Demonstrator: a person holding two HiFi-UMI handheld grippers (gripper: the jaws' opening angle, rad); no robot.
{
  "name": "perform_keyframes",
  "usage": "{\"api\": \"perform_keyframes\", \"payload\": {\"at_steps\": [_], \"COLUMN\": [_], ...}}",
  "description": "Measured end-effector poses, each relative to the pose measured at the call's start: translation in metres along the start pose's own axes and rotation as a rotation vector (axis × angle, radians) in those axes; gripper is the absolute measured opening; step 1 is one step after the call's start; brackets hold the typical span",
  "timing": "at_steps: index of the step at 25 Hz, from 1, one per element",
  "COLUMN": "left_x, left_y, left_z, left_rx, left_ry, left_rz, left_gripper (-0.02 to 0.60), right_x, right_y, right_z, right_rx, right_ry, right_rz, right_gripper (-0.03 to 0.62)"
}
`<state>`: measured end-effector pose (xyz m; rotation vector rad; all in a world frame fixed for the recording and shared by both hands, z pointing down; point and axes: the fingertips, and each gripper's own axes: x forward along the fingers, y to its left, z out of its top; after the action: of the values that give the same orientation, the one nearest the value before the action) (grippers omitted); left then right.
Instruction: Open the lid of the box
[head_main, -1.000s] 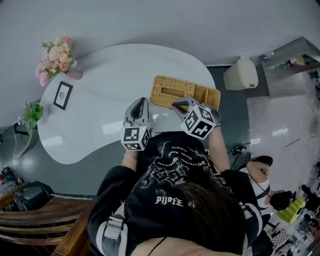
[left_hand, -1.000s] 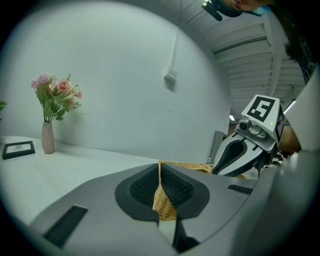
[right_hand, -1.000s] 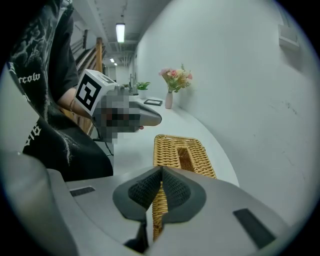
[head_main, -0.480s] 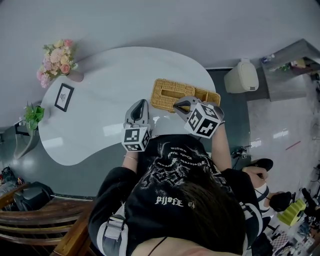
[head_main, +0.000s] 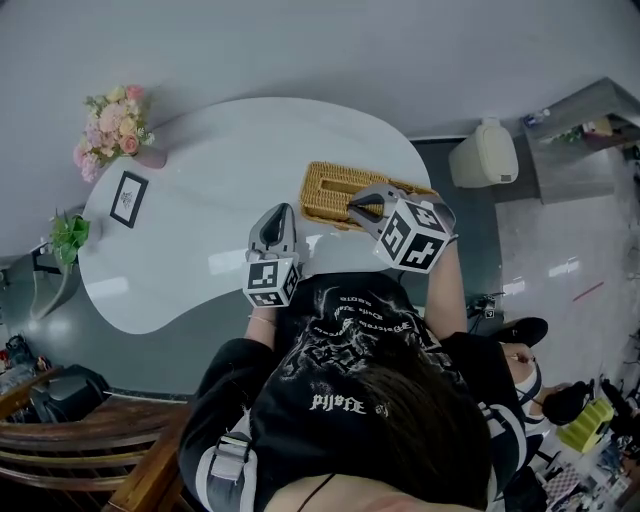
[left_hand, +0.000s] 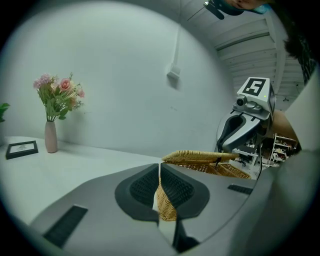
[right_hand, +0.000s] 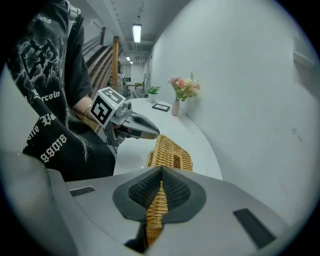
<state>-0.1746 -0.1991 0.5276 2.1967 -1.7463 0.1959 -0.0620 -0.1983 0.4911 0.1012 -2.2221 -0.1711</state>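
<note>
The wicker box (left_hand: 230, 171) is taking up the table's right end, its lid (left_hand: 200, 156) tilting up over it. The left gripper (head_main: 284, 208) and right gripper (head_main: 352, 208) are crowding its near edge. Leftward the white table (head_main: 200, 200) is lying open, until the picture frame (head_main: 126, 190) and flower vase (head_main: 112, 125) are barring the far end.

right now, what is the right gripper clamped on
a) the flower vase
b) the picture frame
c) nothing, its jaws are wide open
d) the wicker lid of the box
d: in the right gripper view, the right gripper has its jaws pinched together on a woven edge of the wicker lid, with the weave showing between the pads.
</note>
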Motion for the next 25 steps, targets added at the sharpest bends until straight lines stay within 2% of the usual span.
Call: {"api": "perform_keyframes", "payload": {"at_steps": [14,25], "left_x": [0.008,0.013], "left_y": [-0.003,-0.006], "left_z": [0.002,0.007], "left_rx": [-0.004,-0.006], "left_ry": [-0.004,-0.009], "left_rz": [0.012,0.025], "left_gripper": [0.026,0.026], "right_x": [-0.021,-0.03], "right_y": [-0.046,-0.068], "right_z": [0.015,0.018], "right_rx": [-0.065,-0.099], "right_ry": [-0.036,-0.035], "right_rz": [-0.053,-0.059], "right_gripper": [0.034,0.034]}}
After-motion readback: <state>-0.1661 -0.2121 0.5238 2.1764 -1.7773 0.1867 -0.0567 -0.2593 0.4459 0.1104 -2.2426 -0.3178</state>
